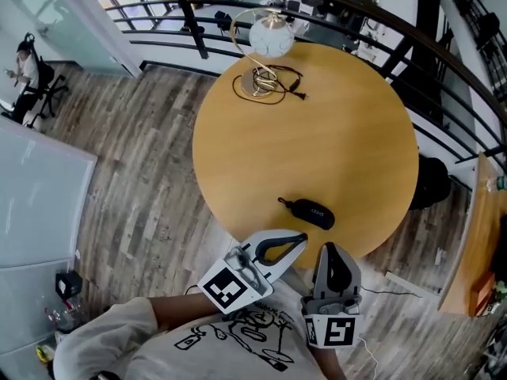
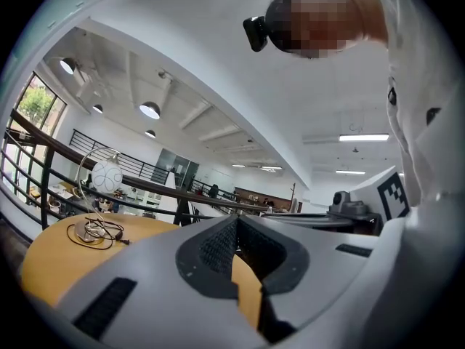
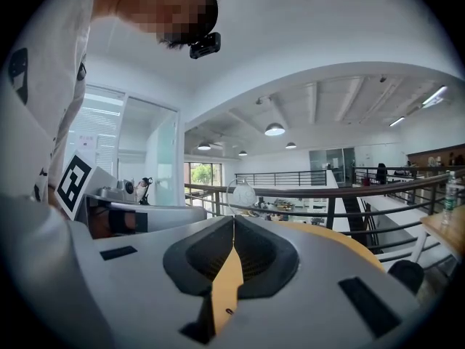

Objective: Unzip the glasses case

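Jaws were together and empty on both the left gripper [image 1: 301, 238] and right gripper [image 1: 331, 249], held off the tabletop [image 1: 341, 133]. Case [image 1: 307, 212] lay just ahead by the near edge, looked shut, untouched, so all of the unzipping was left to do. Bare wood lay around it. Lamp [image 1: 269, 36] and cord [image 1: 265, 81] were well apart at the far edge.

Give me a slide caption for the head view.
Black glasses case on the round wooden table, left gripper and right gripper held shut and empty just short of it.
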{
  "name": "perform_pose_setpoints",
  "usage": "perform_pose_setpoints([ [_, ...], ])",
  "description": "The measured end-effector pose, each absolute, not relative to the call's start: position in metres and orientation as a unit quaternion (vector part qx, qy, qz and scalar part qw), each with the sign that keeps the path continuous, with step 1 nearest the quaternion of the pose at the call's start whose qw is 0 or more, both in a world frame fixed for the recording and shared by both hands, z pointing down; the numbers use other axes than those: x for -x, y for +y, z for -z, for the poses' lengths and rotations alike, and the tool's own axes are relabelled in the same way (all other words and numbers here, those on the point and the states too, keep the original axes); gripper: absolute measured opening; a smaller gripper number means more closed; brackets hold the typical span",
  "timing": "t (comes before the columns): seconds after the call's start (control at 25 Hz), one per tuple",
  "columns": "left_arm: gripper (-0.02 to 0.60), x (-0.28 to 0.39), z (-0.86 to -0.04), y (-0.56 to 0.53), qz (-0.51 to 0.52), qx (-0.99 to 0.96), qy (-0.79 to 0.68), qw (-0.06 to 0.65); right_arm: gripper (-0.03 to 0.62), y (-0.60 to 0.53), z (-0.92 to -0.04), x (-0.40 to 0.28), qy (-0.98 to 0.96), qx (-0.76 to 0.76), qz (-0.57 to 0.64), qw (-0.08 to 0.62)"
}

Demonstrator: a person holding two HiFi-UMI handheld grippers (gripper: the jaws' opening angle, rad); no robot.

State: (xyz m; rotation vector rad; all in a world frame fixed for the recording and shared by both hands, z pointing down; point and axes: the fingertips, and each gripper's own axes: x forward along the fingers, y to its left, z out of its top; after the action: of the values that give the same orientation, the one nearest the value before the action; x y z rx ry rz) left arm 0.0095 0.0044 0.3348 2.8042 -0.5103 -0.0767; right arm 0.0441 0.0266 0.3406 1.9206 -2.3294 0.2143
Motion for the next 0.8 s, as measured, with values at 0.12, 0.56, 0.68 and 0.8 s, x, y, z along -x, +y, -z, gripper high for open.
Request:
perform_pose_setpoints([
  [0.12, 0.006, -0.023, -0.335, 0.001, 0.026, -0.973, -0.177, 0.146, 0.023, 0.024, -0.341, -0.058, -0.766, -0.636, -0.069, 0.058],
  [0.56, 0.006, -0.068, -0.329, -0.006, 0.015, -0.973, -0.191, 0.126, 0.023, 0.016, -0.329, -0.112, -0.776, -0.626, -0.052, 0.061],
  [0.68, 0.006, -0.083, -0.338, -0.007, -0.006, -0.975, -0.186, 0.121, 0.023, 0.014, -0.335, -0.13, -0.786, -0.611, -0.053, 0.081],
  [0.8, 0.006, -0.098, -0.367, -0.01, -0.057, -0.978, -0.172, 0.107, 0.023, 0.007, -0.362, -0.147, -0.801, -0.582, -0.071, 0.119],
])
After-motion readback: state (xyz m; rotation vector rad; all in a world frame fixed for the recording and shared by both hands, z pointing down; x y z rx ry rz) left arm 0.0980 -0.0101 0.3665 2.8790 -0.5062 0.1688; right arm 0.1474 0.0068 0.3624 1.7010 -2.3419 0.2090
